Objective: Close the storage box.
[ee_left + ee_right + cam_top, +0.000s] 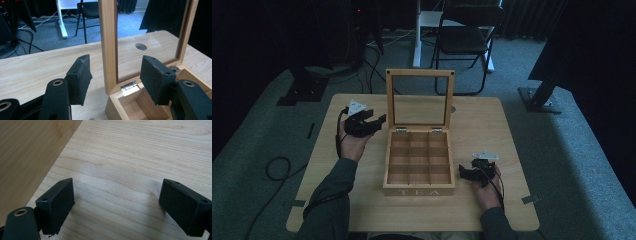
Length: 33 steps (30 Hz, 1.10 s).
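Observation:
A wooden tea box (419, 190) marked TEA stands open in the middle of the table, its several compartments bare. Its glass-paned lid (420, 75) stands upright. My left gripper (378, 120) is open just left of the lid. In the left gripper view the left gripper (116, 65) has the lid's left frame post (108, 37) between its jaws without touching it, above a metal hinge (128, 87). My right gripper (463, 172) rests open on the table right of the box. In the right gripper view the right gripper (117, 188) holds nothing, with the box's side wall (25, 155) at the left.
The light wooden table (492, 130) has a small round hole (453, 109) behind the lid. A black folding chair (467, 37) and a white desk leg (417, 45) stand beyond the table. Cables (277, 167) lie on the grey carpet at left.

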Motion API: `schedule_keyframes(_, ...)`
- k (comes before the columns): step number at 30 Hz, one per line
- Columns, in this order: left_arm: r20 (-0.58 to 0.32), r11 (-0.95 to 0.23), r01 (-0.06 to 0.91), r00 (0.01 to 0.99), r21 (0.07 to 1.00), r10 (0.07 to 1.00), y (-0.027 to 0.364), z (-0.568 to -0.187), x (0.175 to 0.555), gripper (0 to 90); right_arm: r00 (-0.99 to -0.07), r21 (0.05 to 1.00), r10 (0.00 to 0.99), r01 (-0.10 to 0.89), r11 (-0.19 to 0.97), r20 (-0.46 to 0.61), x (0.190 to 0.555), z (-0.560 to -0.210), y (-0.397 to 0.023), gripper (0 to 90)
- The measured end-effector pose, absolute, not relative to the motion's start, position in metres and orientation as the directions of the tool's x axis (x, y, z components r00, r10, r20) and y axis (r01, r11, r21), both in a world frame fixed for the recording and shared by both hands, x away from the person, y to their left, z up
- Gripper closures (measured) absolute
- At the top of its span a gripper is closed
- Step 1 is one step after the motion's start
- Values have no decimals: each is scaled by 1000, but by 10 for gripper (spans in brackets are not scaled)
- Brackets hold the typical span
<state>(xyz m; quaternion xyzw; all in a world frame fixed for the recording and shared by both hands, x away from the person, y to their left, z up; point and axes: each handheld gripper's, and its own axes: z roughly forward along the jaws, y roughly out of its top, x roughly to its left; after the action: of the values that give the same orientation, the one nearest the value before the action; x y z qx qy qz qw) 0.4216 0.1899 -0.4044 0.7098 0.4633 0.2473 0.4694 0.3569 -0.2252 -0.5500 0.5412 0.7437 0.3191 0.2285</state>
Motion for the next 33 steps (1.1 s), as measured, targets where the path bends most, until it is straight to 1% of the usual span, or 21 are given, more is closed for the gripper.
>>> schedule_keyframes(8,-70,-137,428,434,893,898,186,-405,437,413,-310,722,951,659,210,6,357,-550,-225,124)
schedule_keyframes(19,-87,-128,453,424,882,902,183,-412,455,407,-310,722,951,659,211,6,357,-550,-225,124)
schedule_keyframes(33,-95,-138,465,442,874,892,165,-417,472,401,-309,722,951,660,210,7,357,-550,-225,124)
